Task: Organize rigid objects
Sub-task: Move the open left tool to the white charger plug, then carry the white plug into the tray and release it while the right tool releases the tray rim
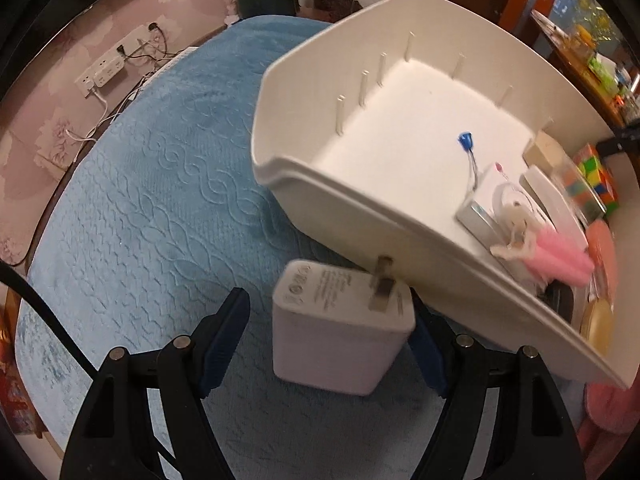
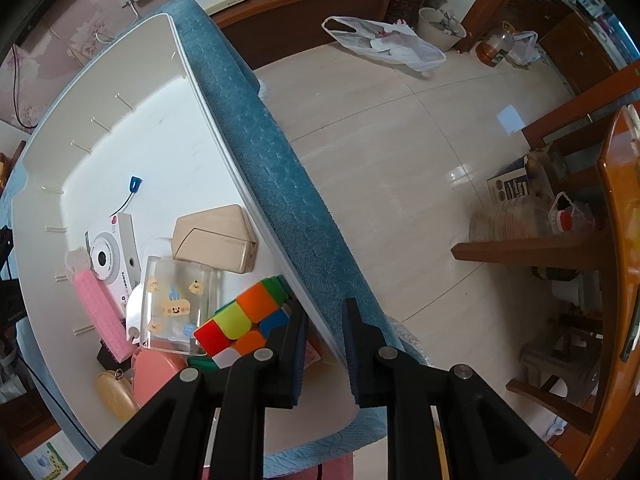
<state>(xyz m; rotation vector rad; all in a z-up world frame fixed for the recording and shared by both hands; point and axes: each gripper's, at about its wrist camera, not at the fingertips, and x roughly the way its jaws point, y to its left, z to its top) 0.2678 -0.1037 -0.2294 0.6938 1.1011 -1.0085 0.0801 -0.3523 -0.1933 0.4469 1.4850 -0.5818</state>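
Blanket, blue and quilted, covered the bed. On it a white bin sat tilted, its rim pinched by the nearly closed right hand-held gripper, probably to steady it. The left hand-held gripper, wide apart, straddled a white charger beside the bin without visibly pressing it.

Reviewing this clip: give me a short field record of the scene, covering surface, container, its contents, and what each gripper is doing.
surface: blue quilted cover
container: white bin, tilted
contents: toy camera, puzzle cube, wooden box, pink brush, clear case
left gripper: open, straddling white charger beside the bin
right gripper: clamped on the bin's rim
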